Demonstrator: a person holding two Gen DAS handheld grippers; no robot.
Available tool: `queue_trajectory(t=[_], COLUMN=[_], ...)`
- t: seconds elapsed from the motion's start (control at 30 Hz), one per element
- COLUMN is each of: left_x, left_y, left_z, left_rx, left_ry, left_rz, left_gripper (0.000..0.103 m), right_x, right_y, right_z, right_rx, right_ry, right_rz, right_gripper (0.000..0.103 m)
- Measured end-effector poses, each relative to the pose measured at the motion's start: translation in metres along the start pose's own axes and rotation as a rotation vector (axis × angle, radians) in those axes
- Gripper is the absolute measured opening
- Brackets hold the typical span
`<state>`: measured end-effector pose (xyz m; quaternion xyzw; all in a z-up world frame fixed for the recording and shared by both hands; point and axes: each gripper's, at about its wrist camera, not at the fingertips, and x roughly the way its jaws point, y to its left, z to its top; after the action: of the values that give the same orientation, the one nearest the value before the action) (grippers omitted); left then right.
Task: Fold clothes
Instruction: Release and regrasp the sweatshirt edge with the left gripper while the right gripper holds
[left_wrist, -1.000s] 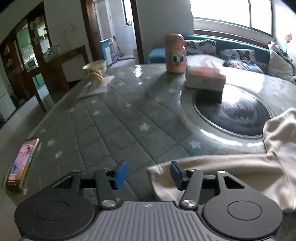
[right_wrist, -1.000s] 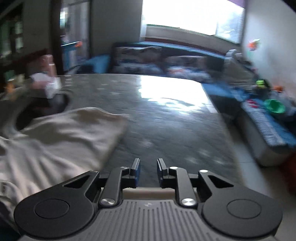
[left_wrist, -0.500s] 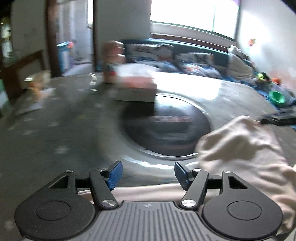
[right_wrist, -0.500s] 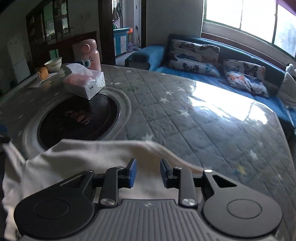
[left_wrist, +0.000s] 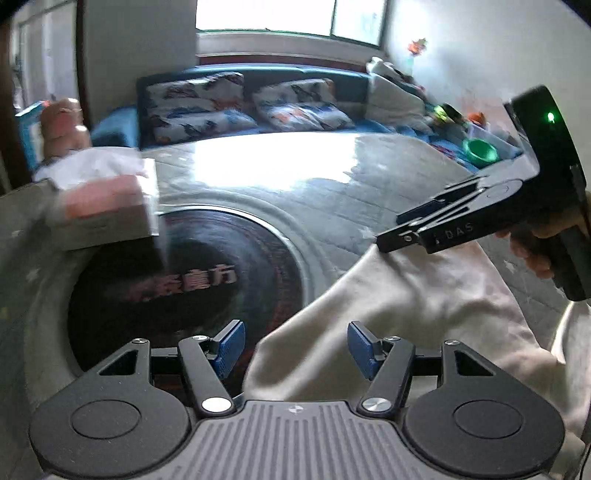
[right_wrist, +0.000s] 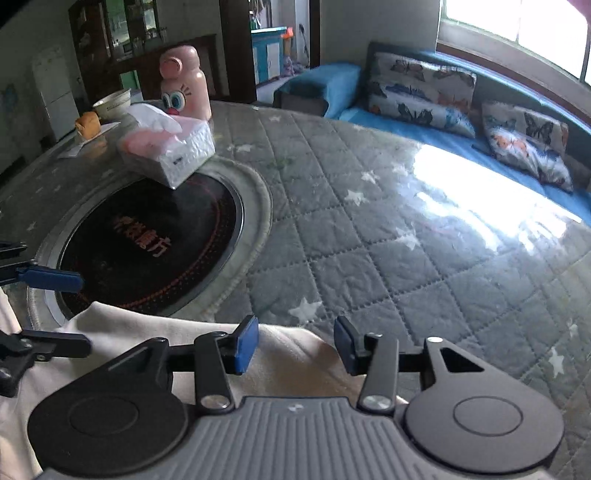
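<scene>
The round tabletop (right_wrist: 388, 236) is covered with a grey quilted cloth dotted with white stars, under a glossy clear sheet that throws back bright window light on its far side. Set into its middle is a dark round cooker plate (right_wrist: 147, 243) with red characters, ringed by a pale rim. A white and pink tissue box (right_wrist: 170, 151) sits at the plate's far edge, partly over the rim. Just behind it stands a pink bottle (right_wrist: 184, 85) with cartoon eyes. Further off are a bowl (right_wrist: 112, 105) and a small orange-brown item (right_wrist: 88, 123) on a sheet of paper. A cream garment (left_wrist: 424, 306) lies on the near side, its edge lapping over the plate's rim.
</scene>
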<state>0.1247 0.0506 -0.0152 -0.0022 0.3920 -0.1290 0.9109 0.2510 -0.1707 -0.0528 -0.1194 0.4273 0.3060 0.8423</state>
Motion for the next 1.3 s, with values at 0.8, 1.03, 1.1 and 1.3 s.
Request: queue_trajectory(t=[0.8,1.03,1.1,1.3], left_x=[-0.052,-0.061,-0.064,-0.066], left_y=[-0.054,-0.069,-0.064,-0.051], left_z=[-0.047,-0.081,-0.08,-0.047], left_rx=[0.238,0.332,0.316,0.165], left_ry=[-0.101,-0.007,-0.005,-0.075], left_rz=[-0.167,-0.275,-0.271,-0.244], left_gripper=[0.014,0.016,0.019,0.04], right_x=[-0.121,-0.139,-0.146,-0.152], right_y=[0.026,0.028,0.024,0.008], right_z=[-0.114,-0.15,-0.148,-0.144], right_rx=[-0.058,0.018,0.043,0.141], right_ry=[-0.152,-0.077,-0.096,-0.169], right_rz=[0.035,0.077,0.077,0.045], right_gripper=[0.009,0.018,0.02,0.036])
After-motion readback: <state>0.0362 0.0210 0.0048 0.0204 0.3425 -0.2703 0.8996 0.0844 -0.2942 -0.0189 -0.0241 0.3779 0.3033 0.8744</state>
